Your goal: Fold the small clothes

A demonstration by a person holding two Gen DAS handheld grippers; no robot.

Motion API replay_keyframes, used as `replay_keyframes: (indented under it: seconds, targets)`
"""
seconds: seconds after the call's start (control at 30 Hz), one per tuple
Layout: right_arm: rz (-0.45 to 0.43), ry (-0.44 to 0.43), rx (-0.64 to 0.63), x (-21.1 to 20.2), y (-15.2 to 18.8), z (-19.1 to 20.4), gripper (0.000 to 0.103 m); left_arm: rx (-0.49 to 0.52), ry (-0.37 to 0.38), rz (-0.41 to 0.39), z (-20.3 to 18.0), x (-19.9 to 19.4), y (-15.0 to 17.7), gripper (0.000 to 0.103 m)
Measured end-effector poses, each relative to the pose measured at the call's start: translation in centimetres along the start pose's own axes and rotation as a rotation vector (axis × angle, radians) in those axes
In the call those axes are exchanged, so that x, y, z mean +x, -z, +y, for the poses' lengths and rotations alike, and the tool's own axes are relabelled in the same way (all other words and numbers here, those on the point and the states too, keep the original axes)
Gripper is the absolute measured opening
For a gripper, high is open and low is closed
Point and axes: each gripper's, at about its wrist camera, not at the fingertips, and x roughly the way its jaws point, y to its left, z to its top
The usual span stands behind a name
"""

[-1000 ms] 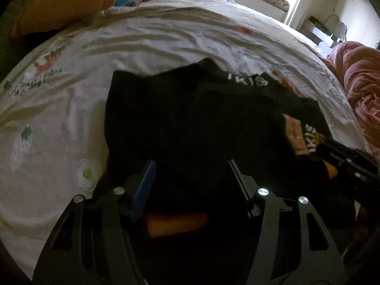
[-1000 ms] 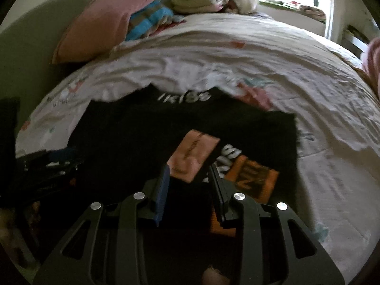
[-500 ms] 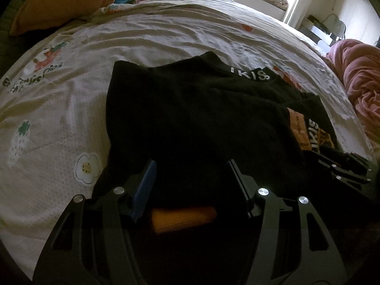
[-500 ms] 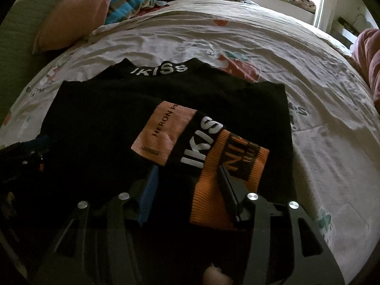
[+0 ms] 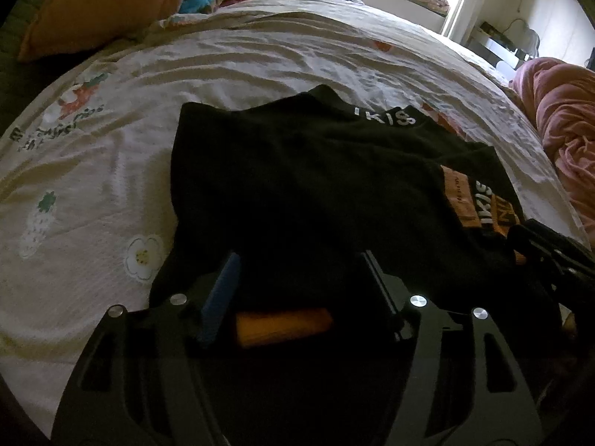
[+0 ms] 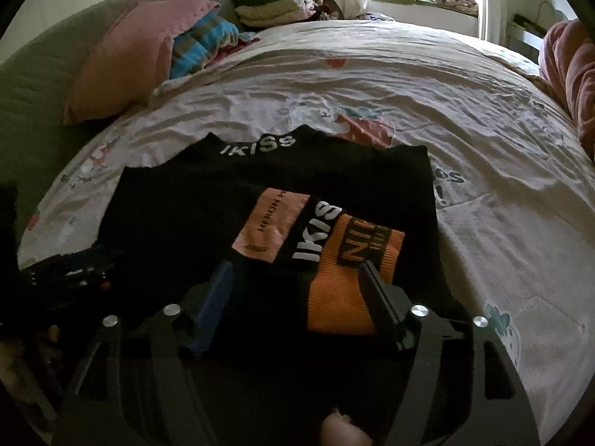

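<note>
A small black garment (image 5: 316, 186) with white "IKISS" lettering lies folded on the bed; it also shows in the right wrist view (image 6: 178, 215). Orange ribbed cuffs sit at its near edge (image 5: 284, 325) (image 6: 349, 278), and a pink label patch (image 6: 271, 223) lies on top. My left gripper (image 5: 299, 260) is open, its jaws wide over the near left edge of the garment. My right gripper (image 6: 295, 269) is open over the orange cuff on the right side. Each gripper shows in the other's view: the right (image 5: 550, 256), the left (image 6: 70, 271).
The white printed bedsheet (image 5: 111, 186) spreads all around. An orange-pink pillow (image 6: 126, 55) and a pile of folded clothes (image 6: 275, 3) lie at the head of the bed. A pink blanket (image 5: 565, 119) is bunched at the right edge. A window lies beyond.
My right gripper has opened and let the folded sleeve down; the label and orange cuff now lie flat on the garment. Both grippers have drawn back slightly toward me.
</note>
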Motion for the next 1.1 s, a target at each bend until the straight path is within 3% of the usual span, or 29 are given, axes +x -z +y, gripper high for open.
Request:
replay_keyframes:
  seconds: [0.27, 0.6, 0.67, 0.83, 1.1]
  targets:
    - [-0.038, -0.017, 0.006, -1.6, -0.2, 0.2, 0.077, -0.007, 0.005, -0.031, -0.2, -1.4, 0.1, 0.065]
    - [-0.07, -0.006, 0.002, -3.3, 0.0, 0.4, 0.077, -0.032, -0.002, -0.081, 0.2, -3.7, 0.4, 0.082]
    - [-0.085, -0.001, -0.007, -3.9, 0.0, 0.6, 0.089, -0.047, 0.002, -0.092, 0.3, -4.1, 0.5, 0.085]
    - [-0.113, -0.001, -0.002, -5.3, -0.3, 0.5, 0.091, -0.052, 0.003, -0.111, 0.1, -5.0, 0.8, 0.093]
    - [-0.145, 0.003, -0.01, -7.1, -0.5, 0.9, 0.096, -0.043, -0.012, -0.129, 0.0, -6.3, 1.0, 0.093]
